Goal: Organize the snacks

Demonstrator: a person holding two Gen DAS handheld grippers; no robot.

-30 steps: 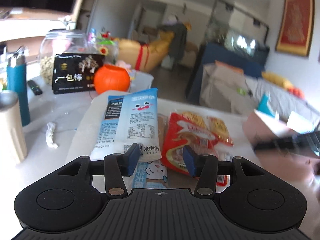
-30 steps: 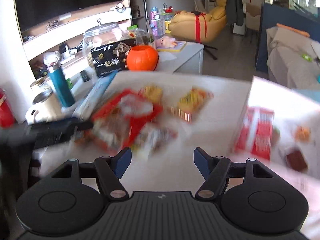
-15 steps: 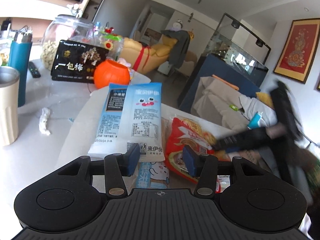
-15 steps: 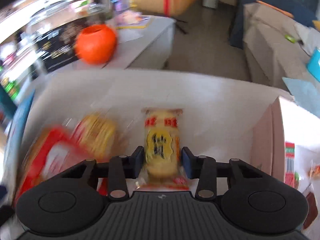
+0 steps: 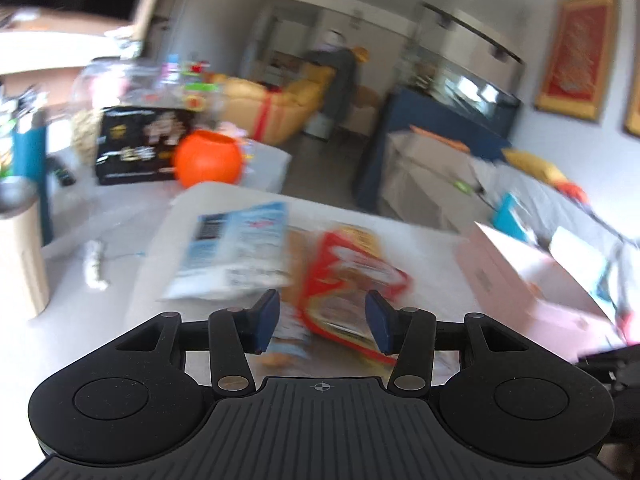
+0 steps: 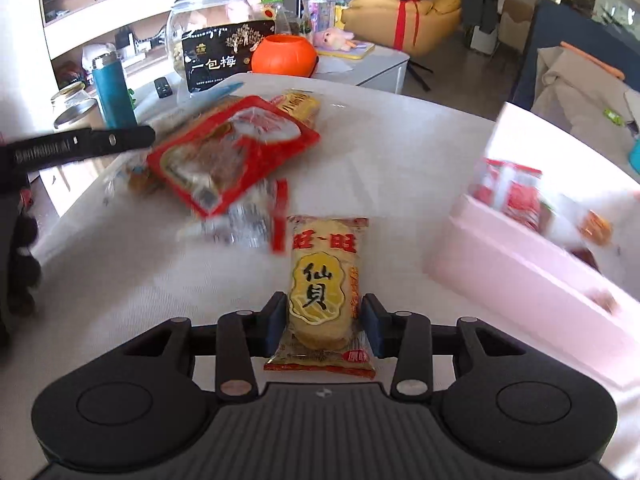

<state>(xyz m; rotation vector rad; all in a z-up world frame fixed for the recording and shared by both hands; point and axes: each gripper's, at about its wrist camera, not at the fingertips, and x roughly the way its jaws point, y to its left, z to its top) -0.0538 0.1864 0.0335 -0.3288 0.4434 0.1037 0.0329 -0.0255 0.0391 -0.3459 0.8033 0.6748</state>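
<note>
Right wrist jaws: right gripper (image 6: 324, 322) clenched on yellow rice-cracker packet (image 6: 322, 280), just closed round it
Left wrist jaws: left gripper (image 5: 322, 320) released, empty, over red snack bag (image 5: 352, 272)
Tip: lift packet clear, carry level into pink box (image 6: 532, 276)

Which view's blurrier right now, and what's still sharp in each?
Left wrist: heavy motion blur, only the left gripper crisp. Right wrist: the rice cracker pack in the right gripper sharp; red snack bag and pink box smeared.
</note>
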